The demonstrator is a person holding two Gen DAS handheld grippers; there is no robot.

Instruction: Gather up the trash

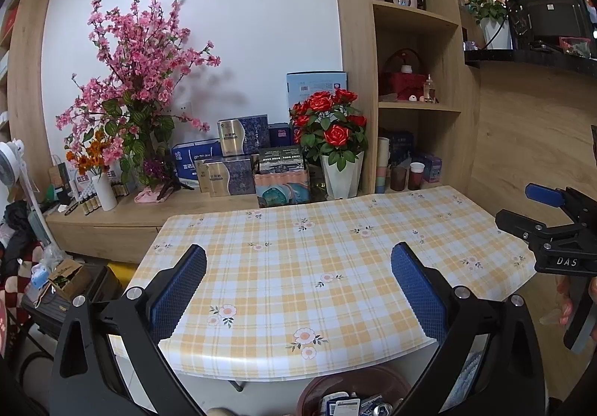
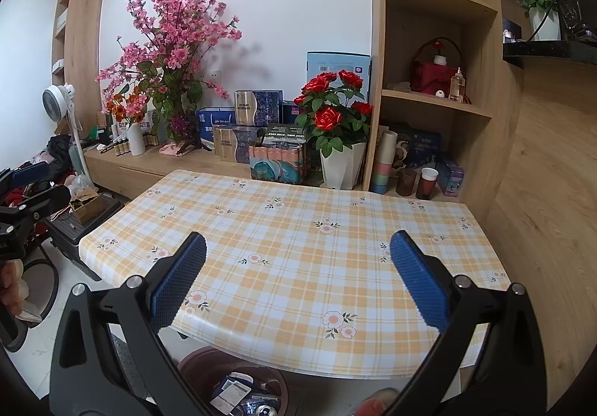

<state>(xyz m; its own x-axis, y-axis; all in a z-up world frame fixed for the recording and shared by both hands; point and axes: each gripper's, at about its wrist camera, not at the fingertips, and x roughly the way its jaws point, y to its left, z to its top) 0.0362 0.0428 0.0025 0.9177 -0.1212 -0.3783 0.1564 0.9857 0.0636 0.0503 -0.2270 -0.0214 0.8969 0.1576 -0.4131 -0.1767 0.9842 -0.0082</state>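
Jaws of both grippers stand wide apart, nothing between the blue pads. Left gripper [image 1: 298,289] and right gripper [image 2: 298,281] hover side by side above the near edge of the table [image 1: 335,248], whose checked floral cloth is bare. Trash [image 2: 238,393], packets and a can, lies in the brown bin [image 2: 194,363] on the floor below the table's near edge, beneath the grippers. Beyond the table, red roses [image 2: 332,95] in a white pot and stacked boxes [image 2: 257,110] line a wooden shelf [image 2: 123,158]
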